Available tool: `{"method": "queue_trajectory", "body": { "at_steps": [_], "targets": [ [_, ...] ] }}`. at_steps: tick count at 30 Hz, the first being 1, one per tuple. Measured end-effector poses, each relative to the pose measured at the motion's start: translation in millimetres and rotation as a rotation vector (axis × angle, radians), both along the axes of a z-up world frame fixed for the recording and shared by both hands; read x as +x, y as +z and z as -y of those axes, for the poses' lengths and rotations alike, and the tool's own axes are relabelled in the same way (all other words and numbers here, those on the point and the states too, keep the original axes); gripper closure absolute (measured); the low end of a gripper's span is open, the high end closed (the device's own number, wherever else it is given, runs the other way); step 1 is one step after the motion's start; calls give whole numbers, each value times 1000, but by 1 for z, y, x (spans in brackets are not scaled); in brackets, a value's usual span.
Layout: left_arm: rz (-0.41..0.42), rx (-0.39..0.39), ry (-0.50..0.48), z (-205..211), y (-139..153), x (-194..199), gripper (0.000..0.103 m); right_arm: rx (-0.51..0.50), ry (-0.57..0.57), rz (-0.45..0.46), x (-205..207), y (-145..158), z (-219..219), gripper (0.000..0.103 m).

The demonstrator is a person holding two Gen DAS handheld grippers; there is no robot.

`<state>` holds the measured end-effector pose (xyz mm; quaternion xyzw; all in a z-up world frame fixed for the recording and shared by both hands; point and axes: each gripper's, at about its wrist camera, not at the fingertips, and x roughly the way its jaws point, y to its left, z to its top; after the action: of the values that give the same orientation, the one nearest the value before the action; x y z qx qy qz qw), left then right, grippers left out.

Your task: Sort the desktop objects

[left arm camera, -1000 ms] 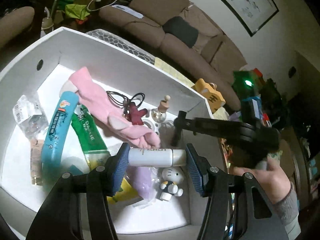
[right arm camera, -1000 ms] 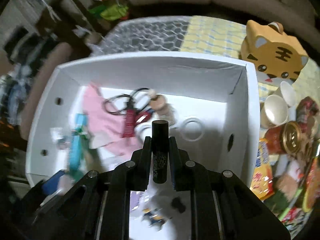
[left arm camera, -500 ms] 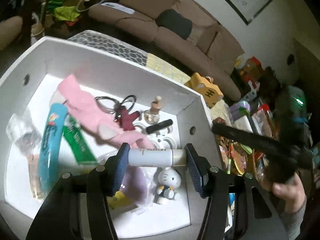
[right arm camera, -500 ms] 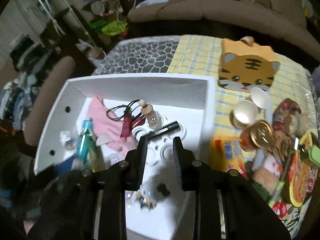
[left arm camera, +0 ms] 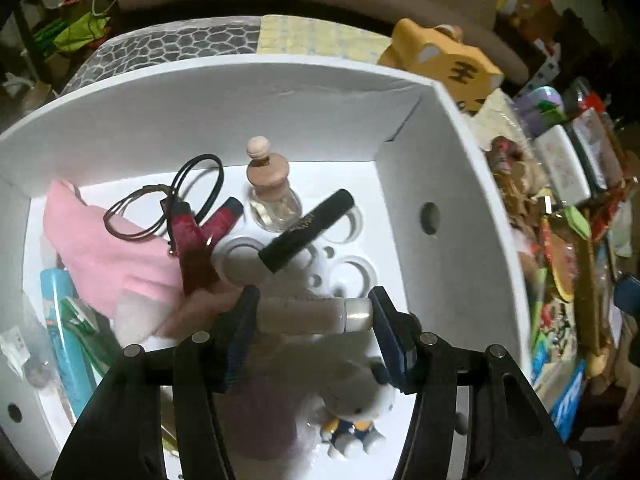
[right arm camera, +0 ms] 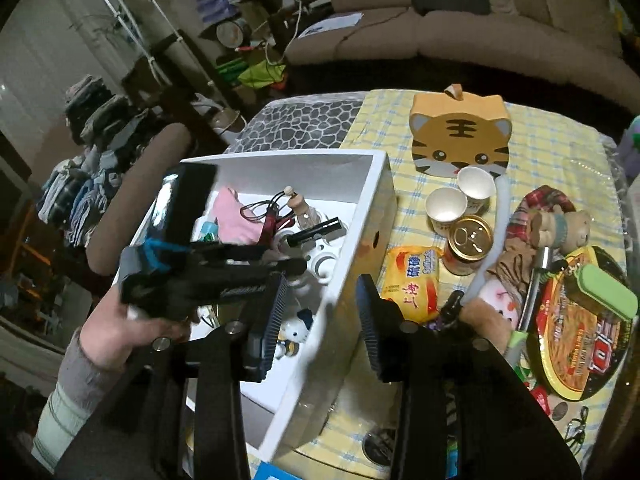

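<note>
A white box holds sorted things: a pink glove, a small glass bottle with a wooden cap, a black tube lying across white rings, a Hello Kitty figure. My left gripper is shut on a white tube with a silver cap, held sideways low over the box. My right gripper is open and empty above the box's right wall. The left gripper shows in the right wrist view, reaching into the box.
Right of the box on the yellow checked cloth lie a tiger-shaped holder, two paper cups, a gold can, a yellow packet, plush toys and a noodle bowl.
My right gripper let go of the black tube, which now lies in the box, then opened and drew back to the right. My left gripper moved further over the box with the white tube.
</note>
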<state>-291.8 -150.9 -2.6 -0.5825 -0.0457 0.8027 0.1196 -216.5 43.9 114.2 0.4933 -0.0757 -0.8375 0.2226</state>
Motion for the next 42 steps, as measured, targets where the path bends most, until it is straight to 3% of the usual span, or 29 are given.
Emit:
{"method": "queue_trajectory", "body": {
  "at_steps": [3,10,13,16,17,18,19,25,33,39,42],
  "targets": [
    [7,-5,23,2,1,0,27,-2,-2,2,2,-4,-7,68],
    [-83,22,89,20,38,27,20,-34,-20,1,16,-6,-26,68],
    [-143,35,87,22,61,50,13,-45,-41,-12,29,2,-46,54],
    [-213,67,50,10,81,80,7,-46,-64,-18,45,7,-69,25],
    [-226,72,33,4,85,90,6,-44,-70,-11,52,7,-80,11],
    [-239,73,17,-2,89,100,0,-42,-73,-5,58,6,-86,2],
    [-254,76,0,-11,92,111,0,-36,-80,0,64,5,-92,0],
    [-308,142,-61,-62,105,161,0,0,-177,18,97,-13,-140,0],
    [-327,106,-143,-137,85,206,0,34,-322,18,124,-39,-208,0],
    [-353,25,-65,-160,60,237,0,221,-356,-39,146,-53,-212,0],
    [-319,-3,-24,-160,42,251,0,245,-344,-57,169,-62,-207,0]
  ]
}}
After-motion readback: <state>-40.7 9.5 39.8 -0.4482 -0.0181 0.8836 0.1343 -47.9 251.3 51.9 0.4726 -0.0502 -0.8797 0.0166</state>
